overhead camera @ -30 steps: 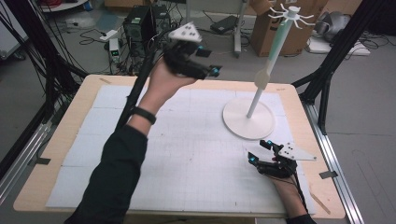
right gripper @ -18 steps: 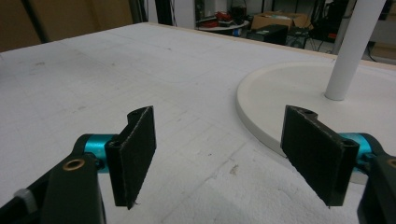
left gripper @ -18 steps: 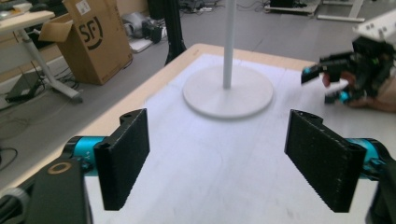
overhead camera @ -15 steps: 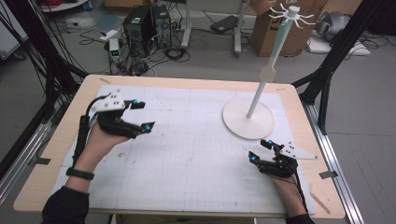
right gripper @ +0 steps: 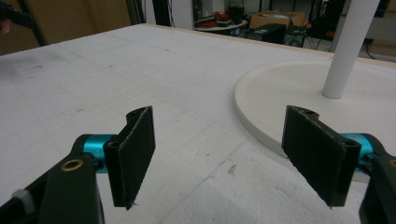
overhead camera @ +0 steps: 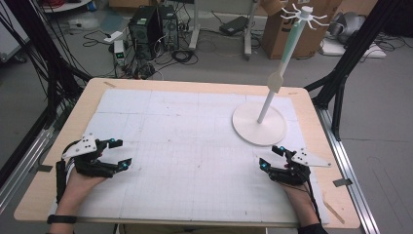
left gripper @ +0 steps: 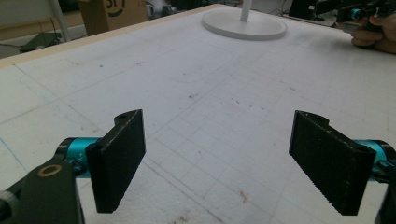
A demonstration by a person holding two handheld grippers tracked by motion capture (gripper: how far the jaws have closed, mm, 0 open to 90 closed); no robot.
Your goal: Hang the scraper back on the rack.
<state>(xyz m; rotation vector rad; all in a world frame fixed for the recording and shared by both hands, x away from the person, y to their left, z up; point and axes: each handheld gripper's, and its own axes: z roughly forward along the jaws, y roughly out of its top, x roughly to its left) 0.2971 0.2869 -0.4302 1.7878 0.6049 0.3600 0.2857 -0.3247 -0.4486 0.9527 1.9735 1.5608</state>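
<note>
i have both grippers low over the white table mat [overhead camera: 185, 146], each with its jaws spread wide and nothing between them. the left gripper [overhead camera: 116, 155] sits near the left edge of the mat; the right gripper [overhead camera: 272, 157] sits near the right edge, just in front of the stand.

the thing nearest to hand is the white hanger stand [overhead camera: 269, 100]: a round base [overhead camera: 243, 127] lying flat on the mat toward the far right, with a pole rising from it and leaning slightly to the right in the high view. the pole's long axis is close to vertical. at its top sits a crown of small white hooks [overhead camera: 303, 10], all bare.

relation that governs the next move: the stand lies ahead of the right gripper and a little toward the table's middle, near it. it lies well apart from the left gripper, across the mat. i judge the right gripper the one better placed to reach the stand.

view differences:
- the high view gives the whole stand, including the hooks and the pale green upper pole.
- the right gripper view shows the base rim [right gripper: 261, 121] just beyond its right jaw, apart from it, and the lower pole [right gripper: 345, 46] cut off at the top.
- the left gripper view shows the base [left gripper: 243, 27] far off, and the other hand [left gripper: 373, 37] with its gripper at the upper right.

the pads [right gripper: 137, 149] carry nothing.
</note>
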